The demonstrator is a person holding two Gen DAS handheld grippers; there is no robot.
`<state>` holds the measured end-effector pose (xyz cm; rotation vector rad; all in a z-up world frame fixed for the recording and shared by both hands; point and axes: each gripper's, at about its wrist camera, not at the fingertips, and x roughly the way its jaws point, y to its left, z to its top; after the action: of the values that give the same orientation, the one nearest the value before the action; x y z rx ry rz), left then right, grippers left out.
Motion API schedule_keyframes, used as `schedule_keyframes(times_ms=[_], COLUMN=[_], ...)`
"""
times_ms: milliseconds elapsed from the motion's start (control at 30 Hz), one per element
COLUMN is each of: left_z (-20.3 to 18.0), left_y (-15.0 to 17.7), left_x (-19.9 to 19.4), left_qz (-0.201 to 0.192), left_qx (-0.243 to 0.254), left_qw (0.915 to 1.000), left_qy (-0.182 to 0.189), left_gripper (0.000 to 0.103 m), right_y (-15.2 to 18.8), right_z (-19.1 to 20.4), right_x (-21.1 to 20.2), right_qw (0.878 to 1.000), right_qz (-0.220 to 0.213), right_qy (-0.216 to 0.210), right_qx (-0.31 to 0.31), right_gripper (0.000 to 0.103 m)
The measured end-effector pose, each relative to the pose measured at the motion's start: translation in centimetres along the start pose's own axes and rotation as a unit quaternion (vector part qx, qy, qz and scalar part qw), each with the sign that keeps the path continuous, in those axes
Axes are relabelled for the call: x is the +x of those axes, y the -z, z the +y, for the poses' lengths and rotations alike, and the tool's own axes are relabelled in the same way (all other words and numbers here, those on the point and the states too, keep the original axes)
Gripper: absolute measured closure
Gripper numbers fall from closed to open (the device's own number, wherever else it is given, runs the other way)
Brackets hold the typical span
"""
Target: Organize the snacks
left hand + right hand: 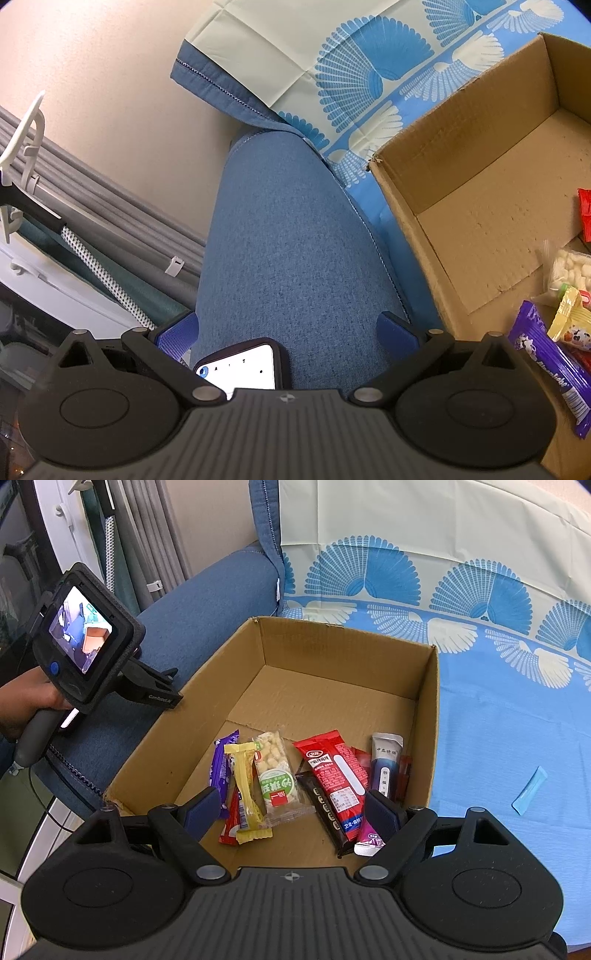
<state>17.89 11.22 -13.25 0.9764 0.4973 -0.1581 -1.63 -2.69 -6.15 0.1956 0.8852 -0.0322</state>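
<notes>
A cardboard box (428, 716) sits open on a blue fan-patterned cloth. Several snacks lie on its floor: a purple bar (219, 771), a yellow packet (247, 786), a clear pack of puffed pieces (277, 775), a big red packet (334, 771), a dark bar (325, 808) and a grey-blue pack (384, 764). My right gripper (291, 812) hangs open over the box's near end, holding nothing. My left gripper (286, 328) is open over the blue sofa arm (288, 229), left of the box (443, 206). The purple bar (550, 369) shows at its right.
A phone (243, 365) lies on the sofa arm under the left gripper. A light blue sachet (530, 790) rests on the cloth (498, 720) right of the box. A hand (29, 698) holds the left device. Grey curtains (92, 206) hang at the far left.
</notes>
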Motion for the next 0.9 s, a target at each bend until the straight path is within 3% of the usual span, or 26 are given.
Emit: schedule_keyframes(times_ms=[900], left_z=[-0.19], left_y=[-0.13], left_x=[0.28], left_qz=[0.006], left_qx=[0.007], left_qw=[1.0], left_qy=[0.001], left_gripper=[0.0], right_y=[0.13], right_z=[0.1], right_x=[0.04], right_qw=[1.0], right_qz=[0.002], right_qy=[-0.002], right_qx=[-0.002], right_gripper=[0.017])
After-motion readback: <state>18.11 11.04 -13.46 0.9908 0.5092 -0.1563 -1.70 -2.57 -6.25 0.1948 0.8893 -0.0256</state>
